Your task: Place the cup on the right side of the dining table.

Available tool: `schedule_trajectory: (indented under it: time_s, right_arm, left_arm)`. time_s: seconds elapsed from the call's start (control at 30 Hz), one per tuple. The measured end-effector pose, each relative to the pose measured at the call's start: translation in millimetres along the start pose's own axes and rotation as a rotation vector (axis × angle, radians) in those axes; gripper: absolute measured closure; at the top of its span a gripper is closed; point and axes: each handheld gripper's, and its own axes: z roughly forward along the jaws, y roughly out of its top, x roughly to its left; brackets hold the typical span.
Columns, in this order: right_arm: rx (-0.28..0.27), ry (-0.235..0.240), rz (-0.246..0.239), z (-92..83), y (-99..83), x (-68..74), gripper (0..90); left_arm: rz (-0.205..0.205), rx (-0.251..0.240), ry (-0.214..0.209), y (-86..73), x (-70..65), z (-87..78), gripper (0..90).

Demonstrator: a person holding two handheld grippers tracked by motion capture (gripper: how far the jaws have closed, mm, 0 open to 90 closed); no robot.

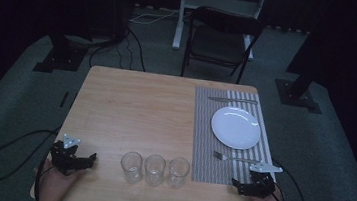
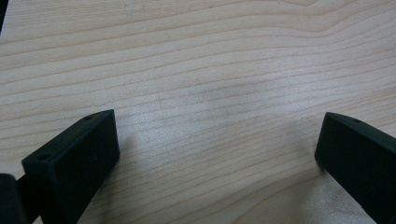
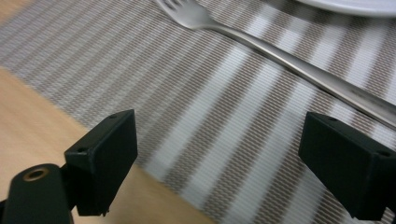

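Glasses: you've got three clear empty drinking glasses [image 1: 154,169] lined up at the near edge of the light wooden table [image 1: 135,111].
Place setting: one round white plate [image 1: 235,127], one silver fork [image 3: 261,42], one silver knife [image 1: 232,100], all on one grey striped woven placemat [image 1: 201,148].
Left gripper [image 1: 76,159]: released, jaws wide over bare wood.
Right gripper [image 1: 253,185]: also spread wide, hovering over the mat's near corner, fork just beyond.
Writing: can't read any.
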Motion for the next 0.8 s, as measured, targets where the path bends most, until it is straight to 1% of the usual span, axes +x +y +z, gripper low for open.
schedule_trajectory:
  time_s: [0.03,0.17,0.2,0.27,0.3,0.33,0.4,0.43,0.47,0.6,0.63,0.7,0.73,0.77,0.8]
  right_arm:
    - [-0.006,-0.003,-0.008,-1.7,1.8,2.0,11.5]
    - [-0.042,0.029,-0.025,-11.4,11.9,8.2,11.5]
    - [-0.049,0.026,-0.029,-12.9,13.8,9.6,11.5]
    - [-0.082,0.059,-0.021,-17.0,19.4,12.3,11.5]
    - [-0.097,0.064,-0.021,-18.2,20.5,14.3,11.5]
    - [-0.098,0.078,-0.021,-18.6,22.8,16.9,11.5]
    - [-0.093,0.088,-0.052,-16.6,27.3,22.9,11.5]
    - [-0.083,0.105,-0.065,-14.5,29.2,25.8,11.5]
    - [-0.089,0.105,-0.079,-13.4,30.5,29.6,11.5]
    - [-0.121,0.174,-0.097,-11.2,38.5,43.0,11.6]
    - [-0.126,0.175,-0.101,-11.0,40.2,45.8,11.6]
    - [-0.127,0.194,-0.126,-10.7,44.5,52.2,11.6]
    - [-0.127,0.194,-0.126,-10.7,44.5,52.2,11.6]
    - [-0.131,0.197,-0.132,-11.3,46.3,55.3,11.6]
    - [-0.147,0.229,-0.137,-12.7,50.4,59.3,12.5]
  left_arm:
    - [0.001,0.0,0.0,0.0,0.1,0.0,0.1]
    - [0.0,0.0,0.0,0.0,0.0,0.0,0.1]
    - [0.0,0.0,0.0,0.0,0.0,0.0,0.1]
    - [0.001,0.001,0.0,-0.3,-0.1,-0.4,0.1]
    - [0.001,0.0,0.0,-0.4,-0.1,-0.4,0.1]
    - [0.0,0.001,0.001,-0.3,0.0,-0.4,0.1]
    - [-0.001,0.0,0.002,0.2,0.0,0.1,0.1]
    - [-0.001,0.0,0.002,0.2,0.0,0.1,0.1]
    - [-0.001,0.0,0.002,0.2,0.0,0.1,0.1]
    - [-0.001,0.0,0.002,0.2,0.0,0.1,0.1]
    - [-0.001,0.0,0.002,0.2,0.0,0.1,0.1]
    - [-0.002,0.0,0.002,0.2,0.0,0.1,0.1]
    - [-0.002,0.0,0.002,0.2,0.0,0.1,0.1]
    - [-0.002,0.0,0.002,0.2,0.0,0.1,0.1]
    - [-0.002,0.0,0.002,0.2,0.0,0.1,0.1]
